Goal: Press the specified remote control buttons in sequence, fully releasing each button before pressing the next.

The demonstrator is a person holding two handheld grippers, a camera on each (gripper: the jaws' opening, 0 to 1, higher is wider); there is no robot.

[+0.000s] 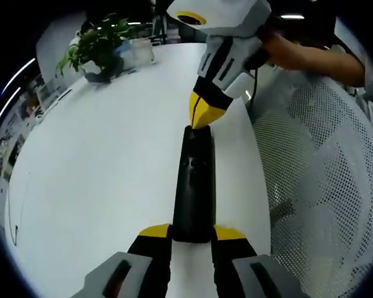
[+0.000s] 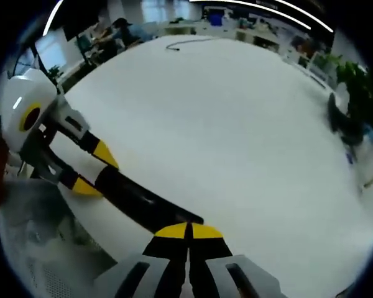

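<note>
Spanning both views, a large white table (image 1: 99,161) carries the whole job. A white mesh chair (image 1: 323,186) stands just off its right edge, and a potted plant (image 1: 96,46) sits at the far left corner. A person's hand (image 1: 298,53) shows at the far right, holding the other tool.

Black remote control (image 1: 193,186): lies lengthwise near the table's right edge, long axis running near to far. No other target object can be made out.

Left gripper (image 1: 191,234): jaws set narrow, clamped on the near end of the remote, one yellow tip on each side. It steadies the body.

Right gripper (image 2: 188,231): jaws closed tip to tip, nothing between them. In the left gripper view its joined yellow tips touch, or all but touch, the far end of the remote. Its own view shows the tips right over that end.

Progress, as a judgement:
- Hold on the remote is set.
- Pressing tool is at the button face, so a press looks in hand or about to land.
- Which button, and which place in the sequence, cannot be told; the buttons are too dark and small to read.
- No screen or light shows a final state, so release and any further presses seem left to do.
</note>
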